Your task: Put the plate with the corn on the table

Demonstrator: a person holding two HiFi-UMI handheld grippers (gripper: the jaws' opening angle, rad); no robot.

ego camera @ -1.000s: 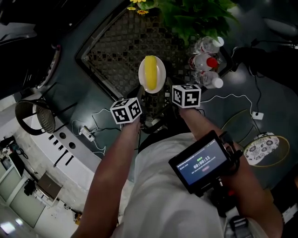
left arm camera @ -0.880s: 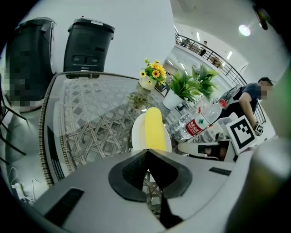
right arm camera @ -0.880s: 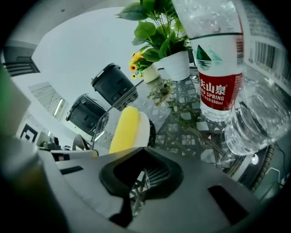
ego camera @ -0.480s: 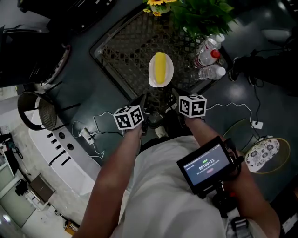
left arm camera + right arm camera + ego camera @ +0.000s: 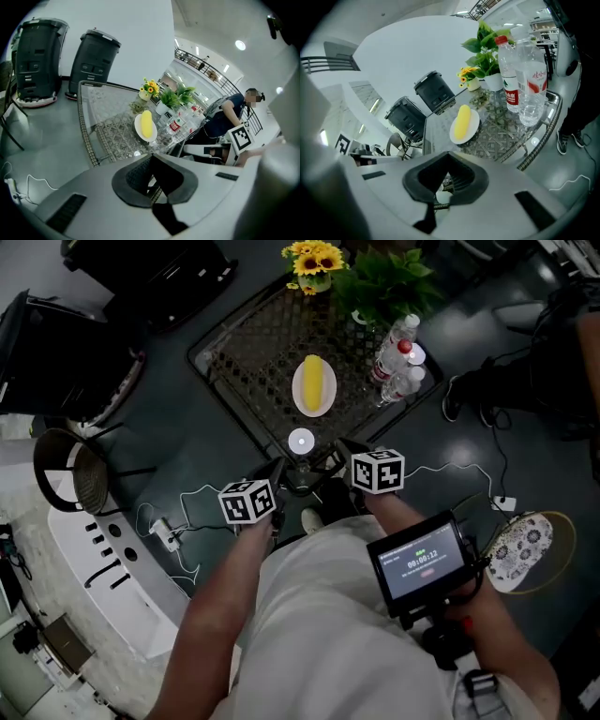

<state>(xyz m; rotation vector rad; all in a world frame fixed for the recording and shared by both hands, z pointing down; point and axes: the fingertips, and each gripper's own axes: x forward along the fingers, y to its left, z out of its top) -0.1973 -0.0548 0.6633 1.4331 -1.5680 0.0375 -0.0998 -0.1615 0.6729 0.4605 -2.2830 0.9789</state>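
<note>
The white plate (image 5: 299, 396) with the yellow corn cob (image 5: 313, 382) lies on the glass-topped table (image 5: 253, 352), near its front corner. My left gripper (image 5: 279, 474) and right gripper (image 5: 339, 454) hover side by side just off the table's near edge, apart from the plate. In the left gripper view the plate (image 5: 139, 132) and corn (image 5: 147, 124) lie ahead of the left gripper (image 5: 152, 180). In the right gripper view the plate (image 5: 473, 127) and corn (image 5: 462, 123) lie beyond the right gripper (image 5: 443, 180). Both stand open and hold nothing.
Several water bottles (image 5: 398, 357) stand right of the plate, with a sunflower pot (image 5: 314, 261) and a green plant (image 5: 389, 277) behind. Black bins (image 5: 56, 343) and a wire chair (image 5: 66, 474) sit at the left. Cables cross the floor. A person (image 5: 229, 112) stands at the right.
A second ago both grippers were at the plate's near rim. The plate now rests on the table, and both grippers have drawn back toward me.
</note>
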